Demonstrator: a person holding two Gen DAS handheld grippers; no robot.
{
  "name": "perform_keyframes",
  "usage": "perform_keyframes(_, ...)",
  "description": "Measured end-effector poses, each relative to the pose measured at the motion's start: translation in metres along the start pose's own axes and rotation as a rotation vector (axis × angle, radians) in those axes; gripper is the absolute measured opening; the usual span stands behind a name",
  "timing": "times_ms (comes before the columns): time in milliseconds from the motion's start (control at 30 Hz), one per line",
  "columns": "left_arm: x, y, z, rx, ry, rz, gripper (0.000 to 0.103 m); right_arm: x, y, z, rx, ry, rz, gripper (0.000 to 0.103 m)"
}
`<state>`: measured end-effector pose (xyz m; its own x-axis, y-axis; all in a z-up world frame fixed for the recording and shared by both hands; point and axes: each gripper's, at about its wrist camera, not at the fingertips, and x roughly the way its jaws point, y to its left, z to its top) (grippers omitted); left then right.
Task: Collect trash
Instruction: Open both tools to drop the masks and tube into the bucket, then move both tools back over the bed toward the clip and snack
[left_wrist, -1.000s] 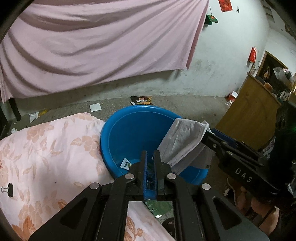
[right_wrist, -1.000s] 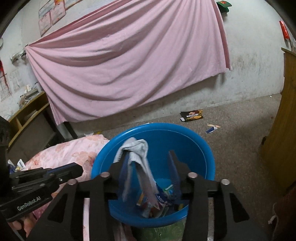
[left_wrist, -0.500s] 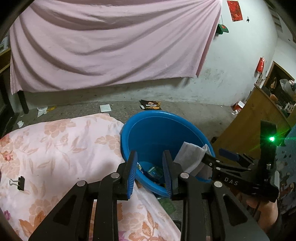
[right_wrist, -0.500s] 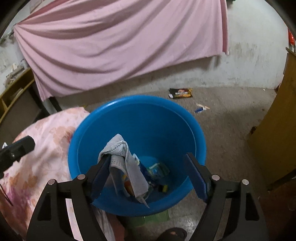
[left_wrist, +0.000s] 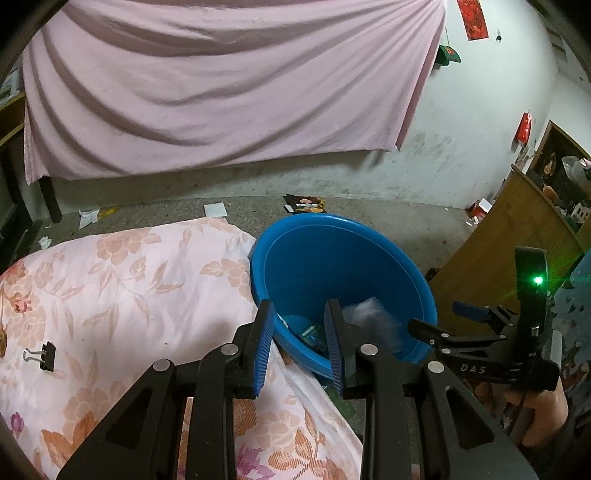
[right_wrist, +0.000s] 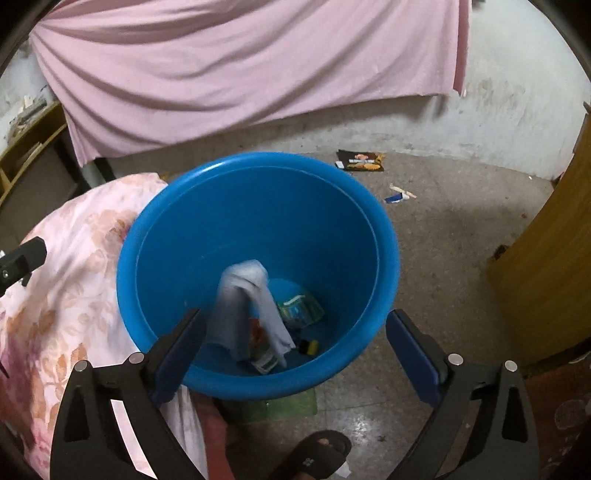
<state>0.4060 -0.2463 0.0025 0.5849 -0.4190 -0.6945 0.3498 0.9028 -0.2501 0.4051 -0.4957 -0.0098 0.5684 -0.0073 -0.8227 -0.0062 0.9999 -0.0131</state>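
The right gripper (right_wrist: 295, 339) has been spread wider than half a second ago, and the grey cloth (right_wrist: 246, 306) is no longer being pinched by it; the cloth is now being seen inside the blue basin (right_wrist: 258, 206), draped in an upside-down U with its long axis running roughly up-down and both tails pointing down toward the basin floor. The cloth is being shown just right of the left fingertip (right_wrist: 181, 343), well apart from the right one; contact cannot be told because of blur. Wrappers (right_wrist: 300, 305) are being partly hidden under the cloth. The left gripper (left_wrist: 299, 347) is being held narrowly parted with nothing between the fingers, at the basin (left_wrist: 332, 258) rim beside the flowered quilt (left_wrist: 122, 288). In the left view the cloth (left_wrist: 369, 317) is being cut off by the right finger (left_wrist: 334, 347) and is hard to make out. A binder clip (left_wrist: 42, 356) is lying on the quilt. The right gripper (left_wrist: 439, 325) is being seen at the basin's right edge.
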Motion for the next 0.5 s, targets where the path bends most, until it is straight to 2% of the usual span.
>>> perform_keyframes(100, -0.004, 0.003, 0.0, -0.009, -0.016, -0.004, 0.024, -0.011, -0.001, 0.0, 0.015, -0.041, 0.014, 0.099)
perform_keyframes(167, -0.008, 0.005, 0.0, -0.015, -0.034, -0.001, 0.024, -0.022, 0.002, 0.003, 0.019, -0.102, 0.027, 0.099)
perform_keyframes(300, -0.023, 0.012, 0.0, -0.027, -0.081, 0.001, 0.025, -0.056, 0.01, 0.008, 0.029, -0.283, 0.081, 0.099)
perform_keyframes(433, -0.048, 0.022, 0.002, -0.044, -0.172, -0.007, 0.038, -0.086, 0.024, 0.011, 0.048, -0.464, 0.149, 0.103)
perform_keyframes(500, -0.062, 0.029, 0.003, -0.047, -0.218, -0.001, 0.039, -0.1, 0.034, 0.011, 0.045, -0.552, 0.179, 0.103)
